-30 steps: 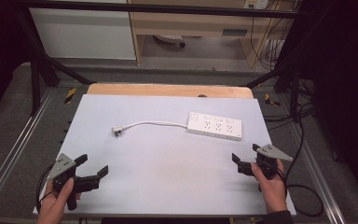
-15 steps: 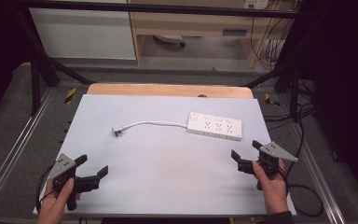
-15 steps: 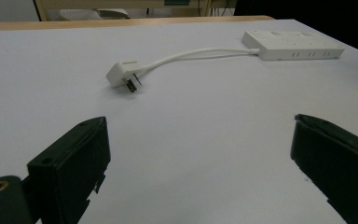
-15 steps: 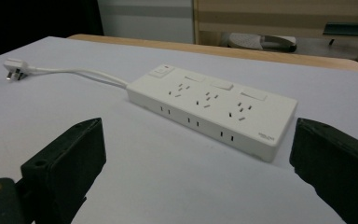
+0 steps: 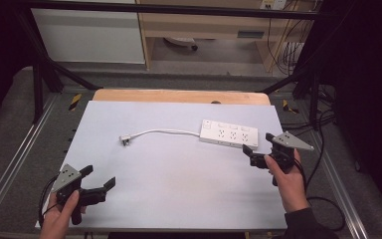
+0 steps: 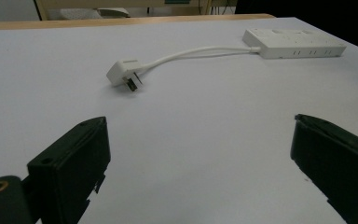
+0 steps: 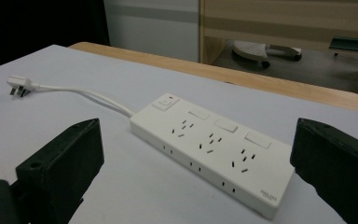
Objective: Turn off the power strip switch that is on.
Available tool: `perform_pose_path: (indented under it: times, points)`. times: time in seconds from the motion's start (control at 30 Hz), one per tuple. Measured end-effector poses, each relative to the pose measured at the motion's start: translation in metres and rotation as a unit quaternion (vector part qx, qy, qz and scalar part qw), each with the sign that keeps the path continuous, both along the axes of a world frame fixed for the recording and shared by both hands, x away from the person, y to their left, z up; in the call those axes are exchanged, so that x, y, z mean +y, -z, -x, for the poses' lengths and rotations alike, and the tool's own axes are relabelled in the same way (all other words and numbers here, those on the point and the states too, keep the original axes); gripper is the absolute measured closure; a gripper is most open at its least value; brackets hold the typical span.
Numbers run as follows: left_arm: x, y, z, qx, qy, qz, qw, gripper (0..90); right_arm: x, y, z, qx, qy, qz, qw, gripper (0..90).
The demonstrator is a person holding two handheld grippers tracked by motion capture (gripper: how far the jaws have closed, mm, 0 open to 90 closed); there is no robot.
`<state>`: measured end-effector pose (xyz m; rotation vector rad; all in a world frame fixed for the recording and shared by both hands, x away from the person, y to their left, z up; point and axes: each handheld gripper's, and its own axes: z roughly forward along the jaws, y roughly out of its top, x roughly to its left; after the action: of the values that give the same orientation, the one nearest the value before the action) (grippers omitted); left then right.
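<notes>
A white power strip (image 5: 229, 134) with three socket groups and a switch lies flat at the right rear of the white tabletop (image 5: 179, 189). Its white cord (image 5: 164, 131) curves left to a white plug (image 5: 126, 140) lying on the table. My right gripper (image 5: 257, 143) stands open just in front of the strip's right end, held by a hand. In the right gripper view the strip (image 7: 214, 149) lies close ahead between the wide-apart jaws, and the plug (image 7: 18, 85) is far left. My left gripper (image 5: 99, 176) is open near the front left corner, facing the plug (image 6: 123, 72) with nothing between its fingers.
A wooden edge (image 5: 179, 95) runs along the back of the table. Metal frame rails (image 5: 15, 164) flank both sides. A white cabinet (image 5: 89, 35) and a wooden shelf unit (image 5: 209, 25) stand behind. Cables (image 5: 323, 204) trail on the floor at the right.
My right gripper has moved forward and slightly left, closer to the power strip's right end. The left gripper, strip and plug have not moved.
</notes>
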<state>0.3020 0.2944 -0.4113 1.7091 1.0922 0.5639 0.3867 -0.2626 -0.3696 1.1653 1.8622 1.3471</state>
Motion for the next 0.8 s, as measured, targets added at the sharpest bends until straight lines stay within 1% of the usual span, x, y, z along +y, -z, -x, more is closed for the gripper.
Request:
perform_pose_path:
  times: [0.07, 0.27, 0.3, 0.37, 0.6, 0.7, 0.8]
  points:
    - [0.000, 0.000, 0.000, 0.000, 0.000, 0.001, 1.0000, 4.6, 0.003, -0.005, -0.005, 0.000, 0.005, 0.002, 1.0000, 3.1]
    - [0.000, 0.000, 0.000, 0.001, 0.000, 0.001, 1.0000, 4.7, 0.010, -0.018, -0.017, 0.001, 0.004, 0.005, 1.0000, 3.5]
    - [0.000, 0.000, 0.000, 0.001, 0.000, 0.001, 1.0000, 4.6, 0.010, -0.018, -0.017, 0.001, 0.004, 0.005, 1.0000, 3.5]
    - [0.000, 0.000, 0.000, 0.000, 0.001, 0.001, 1.0000, 4.7, 0.012, -0.023, -0.023, -0.003, 0.004, 0.011, 0.9999, 4.0]
    - [0.000, 0.000, 0.000, 0.002, 0.000, 0.003, 1.0000, 4.6, 0.015, -0.034, -0.037, -0.005, 0.009, 0.010, 0.9999, 5.7]
    - [0.000, 0.000, 0.000, 0.002, 0.000, 0.002, 1.0000, 4.7, 0.015, -0.038, -0.043, -0.004, 0.013, 0.009, 0.9999, 7.9]
    - [0.000, 0.000, 0.000, 0.002, 0.000, 0.002, 1.0000, 4.7, 0.016, -0.040, -0.047, -0.005, 0.016, 0.011, 0.9998, 15.1]
